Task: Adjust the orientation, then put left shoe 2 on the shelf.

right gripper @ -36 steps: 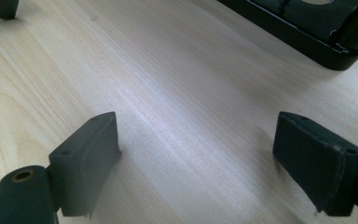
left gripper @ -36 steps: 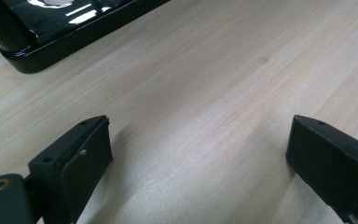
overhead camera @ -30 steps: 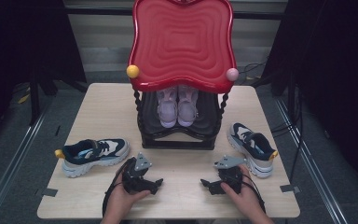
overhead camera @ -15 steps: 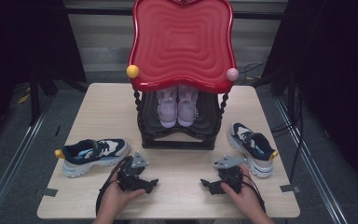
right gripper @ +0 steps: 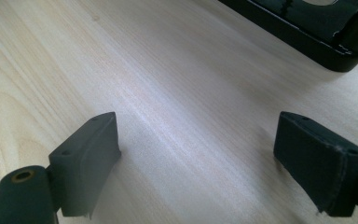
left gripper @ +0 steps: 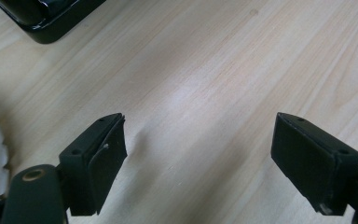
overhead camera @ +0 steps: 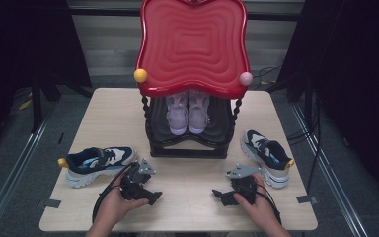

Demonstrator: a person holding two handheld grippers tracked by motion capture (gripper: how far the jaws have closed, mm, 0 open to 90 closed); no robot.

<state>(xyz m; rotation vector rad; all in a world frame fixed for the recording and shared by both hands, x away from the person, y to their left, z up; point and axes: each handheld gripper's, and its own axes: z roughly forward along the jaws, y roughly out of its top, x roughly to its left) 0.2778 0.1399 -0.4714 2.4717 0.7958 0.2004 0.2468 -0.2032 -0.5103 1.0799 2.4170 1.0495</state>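
pink shoes (overhead camera: 187, 112) half hidden under red tray (overhead camera: 193, 44)

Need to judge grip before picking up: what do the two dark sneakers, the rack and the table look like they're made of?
Left sneaker and right sneaker: seemingly mesh and synthetic panels on thick whitish rubbery soles, matte. Rack: black and glossy by its reflections, plastic or lacquered wood; its red top shines like moulded plastic. Table: pale wood grain, smooth, faint sheen; possibly laminate.
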